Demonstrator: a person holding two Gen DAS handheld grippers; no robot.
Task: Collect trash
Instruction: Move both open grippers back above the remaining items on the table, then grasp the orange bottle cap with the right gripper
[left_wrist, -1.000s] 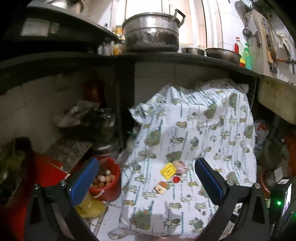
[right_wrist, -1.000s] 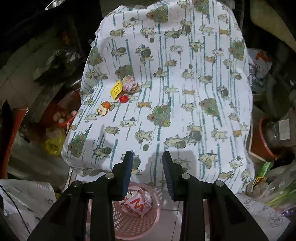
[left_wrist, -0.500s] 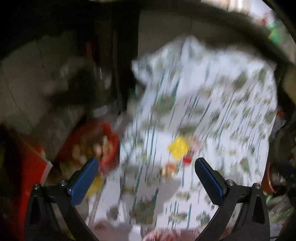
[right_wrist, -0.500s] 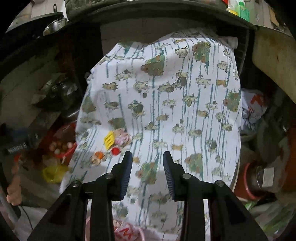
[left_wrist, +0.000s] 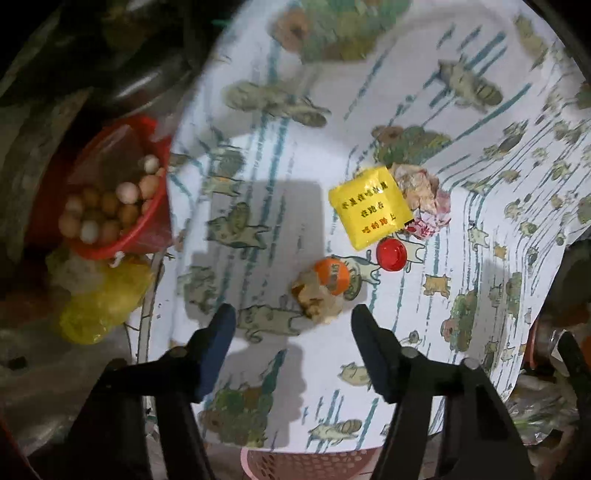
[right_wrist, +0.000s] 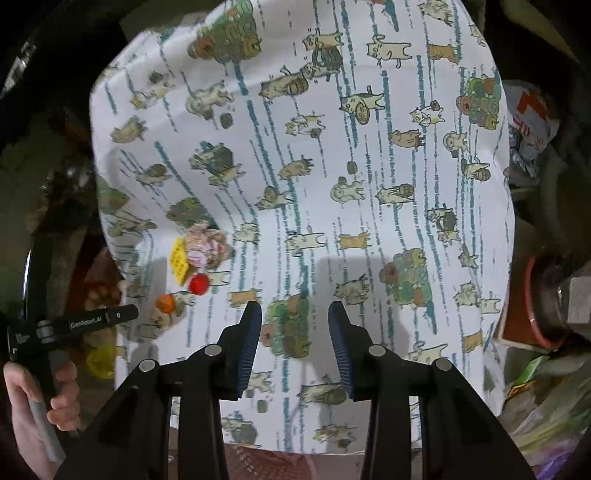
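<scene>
Tablecloth (left_wrist: 258, 206): trash (left_wrist: 320, 291) before left gripper (left_wrist: 291, 325)

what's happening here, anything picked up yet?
Nothing is held. A person works two handheld grippers over a cat-print cloth. The left gripper, jaws open, hovers just short of the crumpled scrap beside the orange cap; the red cap, yellow packet and crumpled wrapper lie beyond. The right gripper is open over bare cloth. A pink basket sits below the cloth's near edge.

cloth (left_wrist: 258, 206): matt printed fabric
yellow packet (left_wrist: 370, 207): glossy foil
red cap (left_wrist: 391, 254): smooth plastic
basket (left_wrist: 306, 463): pink plastic mesh
</scene>
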